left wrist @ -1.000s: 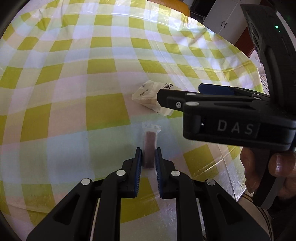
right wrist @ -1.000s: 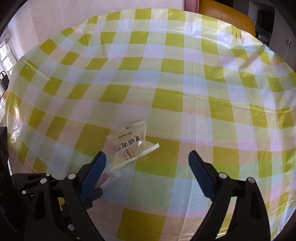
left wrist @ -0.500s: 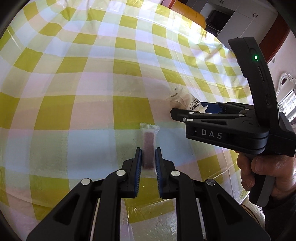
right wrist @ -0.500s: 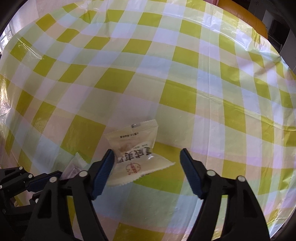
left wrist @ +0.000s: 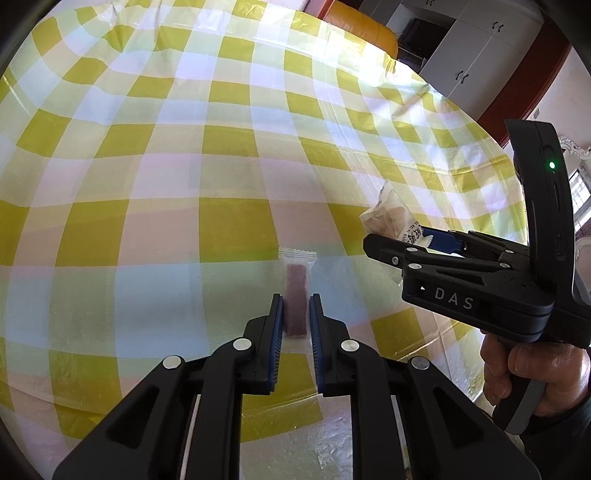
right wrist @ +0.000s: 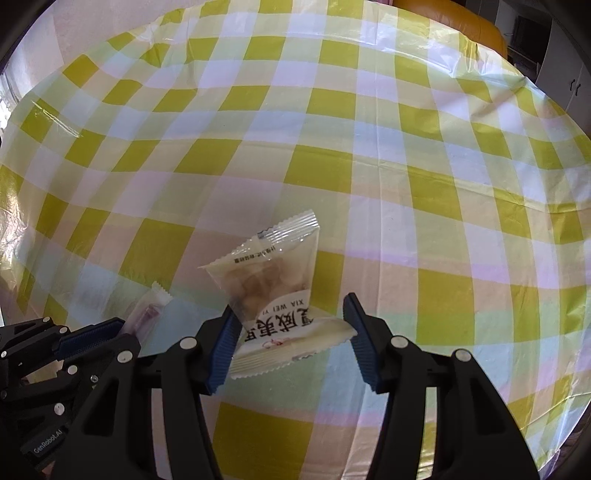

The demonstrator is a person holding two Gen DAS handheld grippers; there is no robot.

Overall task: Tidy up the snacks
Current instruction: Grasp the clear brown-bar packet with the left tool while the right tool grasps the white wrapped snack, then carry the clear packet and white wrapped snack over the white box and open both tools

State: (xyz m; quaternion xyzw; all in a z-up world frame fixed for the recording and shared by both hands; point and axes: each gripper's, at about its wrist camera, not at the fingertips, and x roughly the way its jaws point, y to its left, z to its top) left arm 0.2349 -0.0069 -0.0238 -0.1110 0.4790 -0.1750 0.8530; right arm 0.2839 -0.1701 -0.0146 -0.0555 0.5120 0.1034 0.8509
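Note:
A thin clear packet with a dark red bar (left wrist: 296,295) lies on the checked tablecloth. My left gripper (left wrist: 296,306) is shut on its near end. It also shows at the lower left of the right wrist view (right wrist: 146,314). A pale snack bag with printed writing (right wrist: 275,291) lies to its right and shows in the left wrist view (left wrist: 393,219) too. My right gripper (right wrist: 291,325) is still open with its jaws on either side of that bag; the left blue pad (right wrist: 225,339) touches it.
The round table wears a yellow, white and pink checked plastic cloth (right wrist: 332,110). Its near edge (left wrist: 436,332) runs close under the grippers. An orange chair (left wrist: 362,29) and white cabinets (left wrist: 461,48) stand beyond the far side.
My right gripper has moved forward over the pale bag and its jaws have narrowed around it. My left gripper stays shut on the bar packet, and its view has shifted left.

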